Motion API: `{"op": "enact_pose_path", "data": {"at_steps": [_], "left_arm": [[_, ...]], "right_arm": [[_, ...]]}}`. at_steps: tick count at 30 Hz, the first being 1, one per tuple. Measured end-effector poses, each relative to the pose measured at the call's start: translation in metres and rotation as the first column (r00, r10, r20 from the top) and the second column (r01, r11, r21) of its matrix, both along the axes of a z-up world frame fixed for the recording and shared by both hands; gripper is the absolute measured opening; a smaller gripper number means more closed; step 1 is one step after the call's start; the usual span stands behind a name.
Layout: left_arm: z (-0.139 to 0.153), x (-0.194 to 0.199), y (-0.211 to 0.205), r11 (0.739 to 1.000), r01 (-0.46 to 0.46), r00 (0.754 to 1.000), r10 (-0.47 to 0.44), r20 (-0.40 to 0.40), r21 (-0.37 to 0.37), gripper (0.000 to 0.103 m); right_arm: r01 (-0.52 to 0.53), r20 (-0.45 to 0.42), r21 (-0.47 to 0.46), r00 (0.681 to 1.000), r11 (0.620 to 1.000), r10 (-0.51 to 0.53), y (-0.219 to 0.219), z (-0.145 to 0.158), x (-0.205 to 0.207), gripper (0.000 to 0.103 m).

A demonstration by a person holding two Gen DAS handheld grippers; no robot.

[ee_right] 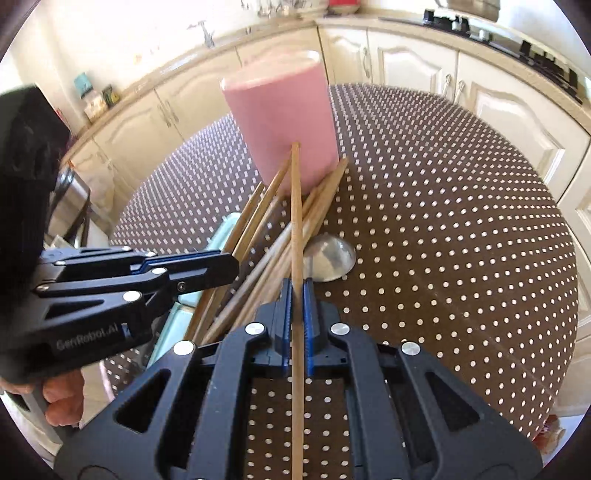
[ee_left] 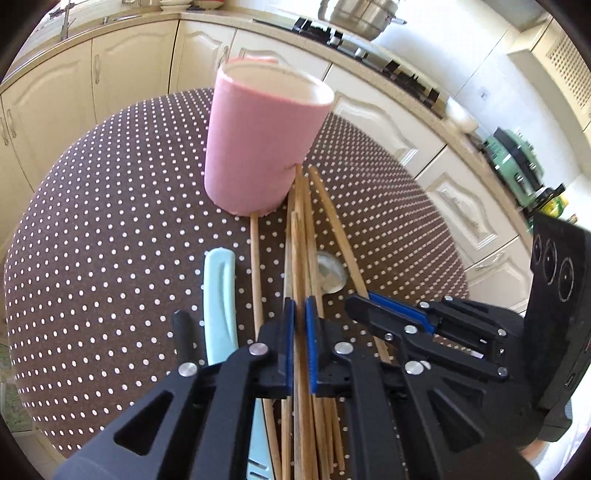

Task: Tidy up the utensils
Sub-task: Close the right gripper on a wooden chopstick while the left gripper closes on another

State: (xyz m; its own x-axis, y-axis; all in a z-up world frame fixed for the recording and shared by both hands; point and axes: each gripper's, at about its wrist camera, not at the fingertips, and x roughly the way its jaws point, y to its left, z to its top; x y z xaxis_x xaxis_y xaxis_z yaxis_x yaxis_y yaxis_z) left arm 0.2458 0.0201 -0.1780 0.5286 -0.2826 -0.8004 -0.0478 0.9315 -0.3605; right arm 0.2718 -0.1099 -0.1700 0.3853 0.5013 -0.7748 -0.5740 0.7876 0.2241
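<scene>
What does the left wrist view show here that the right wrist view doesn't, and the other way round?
Only the left wrist view shows the pot on the stove, the black handle beside the pale blue utensil, and the left claw shut on a chopstick. Only the right wrist view shows the right claw shut on a single chopstick. Both show the pink cup, the loose chopsticks, the metal spoon bowl and the dotted tablecloth.

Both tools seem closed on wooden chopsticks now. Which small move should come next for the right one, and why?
Probably lift the right tool and tip its single wooden chopstick over the rim of the tall pink cylindrical cup. The chopstick is clamped between closed jaws, its far tip sits low against the cup's side, and the cup looks empty in the left view.
</scene>
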Motion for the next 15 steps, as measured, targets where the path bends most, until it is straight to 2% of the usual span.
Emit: {"op": "enact_pose_path", "data": {"at_steps": [3,6,10,12,15], "left_arm": [[0.019,-0.011,0.004,1.000,-0.003,0.997,0.004,0.083,-0.013,0.006],[0.031,-0.016,0.002,1.000,0.024,0.992,-0.023,0.124,-0.006,0.006],[0.029,-0.014,0.004,0.999,0.029,0.994,-0.026,0.110,-0.020,0.006],[0.025,-0.010,0.006,0.998,0.031,0.996,-0.027,0.084,-0.046,0.006],[0.012,0.001,0.005,0.999,0.025,0.999,-0.023,0.046,-0.042,0.006]], "right_arm": [[0.022,0.052,0.069,0.998,0.997,-0.026,-0.009,0.012,-0.011,0.006],[0.027,0.077,0.100,0.996,0.995,-0.035,-0.014,0.017,-0.015,0.006],[0.023,0.060,0.080,0.998,0.997,-0.028,-0.007,0.007,-0.014,0.006],[0.033,0.062,0.091,0.997,0.995,-0.038,-0.009,0.006,-0.015,0.006],[0.057,0.056,0.097,0.996,0.994,-0.062,-0.013,0.003,-0.018,0.006]]}}
